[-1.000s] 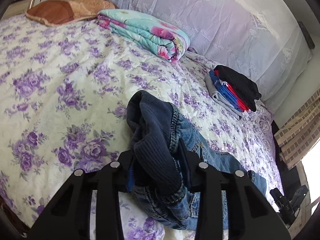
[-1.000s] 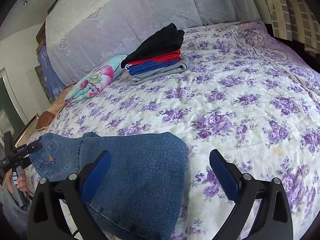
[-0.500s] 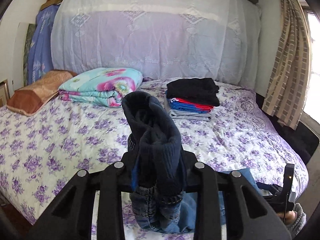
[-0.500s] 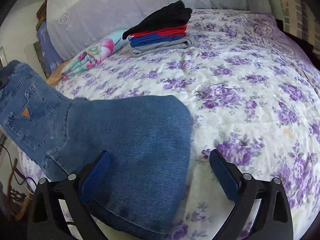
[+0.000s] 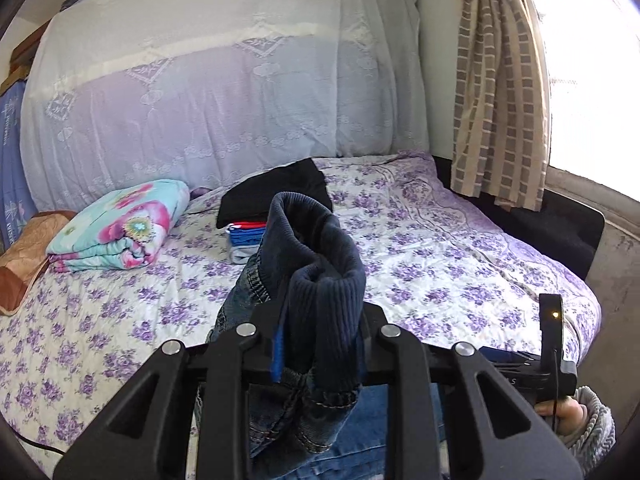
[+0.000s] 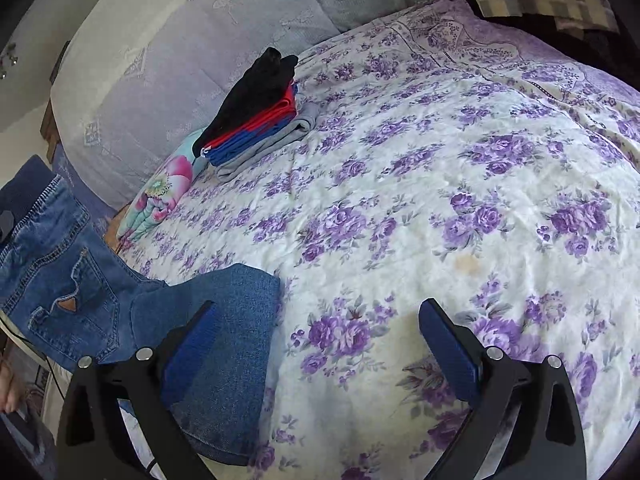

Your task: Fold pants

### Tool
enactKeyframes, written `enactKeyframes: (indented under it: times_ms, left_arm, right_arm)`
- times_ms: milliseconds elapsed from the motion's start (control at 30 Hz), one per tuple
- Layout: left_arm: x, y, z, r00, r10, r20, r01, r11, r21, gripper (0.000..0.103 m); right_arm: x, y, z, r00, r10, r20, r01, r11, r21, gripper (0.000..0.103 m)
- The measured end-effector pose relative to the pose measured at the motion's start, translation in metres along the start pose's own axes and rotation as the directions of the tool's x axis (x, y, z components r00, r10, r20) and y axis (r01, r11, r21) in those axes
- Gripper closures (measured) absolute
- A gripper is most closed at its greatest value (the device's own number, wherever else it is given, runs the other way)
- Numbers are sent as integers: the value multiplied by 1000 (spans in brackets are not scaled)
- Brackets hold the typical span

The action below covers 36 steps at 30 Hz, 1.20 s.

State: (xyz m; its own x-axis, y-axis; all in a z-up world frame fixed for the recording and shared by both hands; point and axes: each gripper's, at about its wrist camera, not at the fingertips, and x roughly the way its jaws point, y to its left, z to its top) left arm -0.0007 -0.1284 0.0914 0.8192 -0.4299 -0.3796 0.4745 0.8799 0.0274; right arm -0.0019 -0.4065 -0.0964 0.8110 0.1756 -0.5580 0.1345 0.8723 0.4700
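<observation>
Blue jeans (image 6: 80, 280) hang lifted by their waist at the left of the right wrist view, while the legs (image 6: 236, 320) rest on the floral bed (image 6: 440, 200). My left gripper (image 5: 320, 344) is shut on the dark ribbed waistband (image 5: 320, 256), which bunches up between its jaws as they keep closing; denim (image 5: 304, 428) sags below. My right gripper (image 6: 320, 340) stands open low over the bed, its left finger (image 6: 188, 344) above the jeans' leg end and nothing between the pads. In the left wrist view the right gripper's body (image 5: 548, 364) and a hand in a grey sleeve (image 5: 580, 420) show at the lower right.
A stack of folded clothes (image 6: 256, 112), black on top, sits near the covered headboard (image 5: 224, 92). A folded floral quilt (image 5: 120, 232) and a brown pillow (image 5: 24, 256) lie at the left. A checked curtain (image 5: 500, 92) and window are at the right, past the bed's edge.
My left gripper has risen and rolled level with the waistband, lifting the jeans' top off the bed. In the right wrist view the jeans slid left and the pocket side now hangs upright.
</observation>
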Motion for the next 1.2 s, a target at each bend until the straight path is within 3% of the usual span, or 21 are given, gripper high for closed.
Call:
enactKeyframes:
  times_ms: [200,333,467,567,667,733,800,867,933,1000,1100,1200]
  left_arm:
    - [30,-68,-15,996,-70,-50,76,987,138,80]
    - [60,-110,-51,989,-68,-129,98,966,238,80]
    - [91,-133,-93,971,-51,-233,124,943,309,80]
    - [99,-150,-112,977,3,-212,84,911,403,79]
    - [103,-158,-117,978,15,-207,77,898,433,69]
    - [100,-161,-117,975,-21,-223,117,897,425,44]
    - [89,-161,-113,968,-83,-236,175,899,401,30]
    - [70,-155,-106,971,-128,-203,198,906,375,28]
    - [48,-139,-95,981,-131,-141,174,919,354,22]
    - [30,-111,-82,990,-112,-82,132,946,297,14]
    - [23,-60,-68,999,-15,-44,23,982,190,12]
    - [37,-1,-68,990,103,-102,-100,995,28,12]
  right_arm:
    - [-10,-20,9,999,-26,33,24,998,61,4]
    - [-16,-34,15,998,-37,51,31,994,104,4]
    - [-20,-45,19,997,-42,65,33,991,133,4]
    - [-22,-49,21,997,-41,71,30,989,145,4]
    - [-21,-50,21,997,-41,71,30,989,147,4]
    - [-22,-50,22,997,-41,72,30,989,143,4]
    - [-23,-49,22,996,-41,75,30,990,138,4]
    - [-26,-49,22,995,-48,84,36,990,140,4]
    - [-29,-48,22,994,-49,97,35,990,140,4]
    - [-35,-43,22,992,-44,121,28,991,133,4]
    - [-45,-20,19,987,-22,159,14,998,53,4]
    - [-49,23,9,984,-8,177,25,995,-95,4]
